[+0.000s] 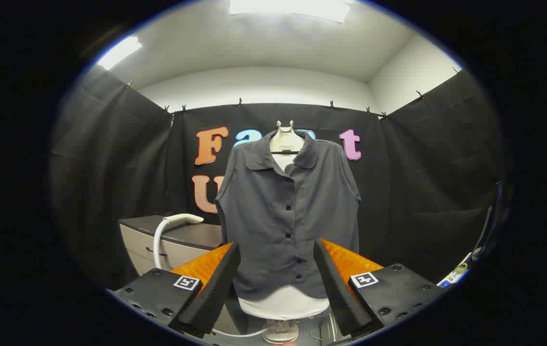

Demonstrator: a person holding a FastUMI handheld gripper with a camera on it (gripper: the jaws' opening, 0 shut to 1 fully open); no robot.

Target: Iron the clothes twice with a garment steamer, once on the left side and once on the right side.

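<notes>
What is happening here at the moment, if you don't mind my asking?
A person is holding the tongs, open and holding nothing, facing a dark grey shirt buttoned on a white mannequin torso. The garment steamer's white head and hose rest on a cabinet beside the shirt, beyond the tongs, untouched. Ironing has not yet begun.

Low cabinet (177, 240), bright ceiling lights (290, 8)

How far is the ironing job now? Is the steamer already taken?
Nothing looks done yet. The steamer lies on the cabinet, beside the shirt, with its hose hanging down. The gripper is open and holds nothing; its fingers frame the shirt's lower part on the mannequin. Left to do: take the steamer, then pass it over both sides of the shirt.
</notes>
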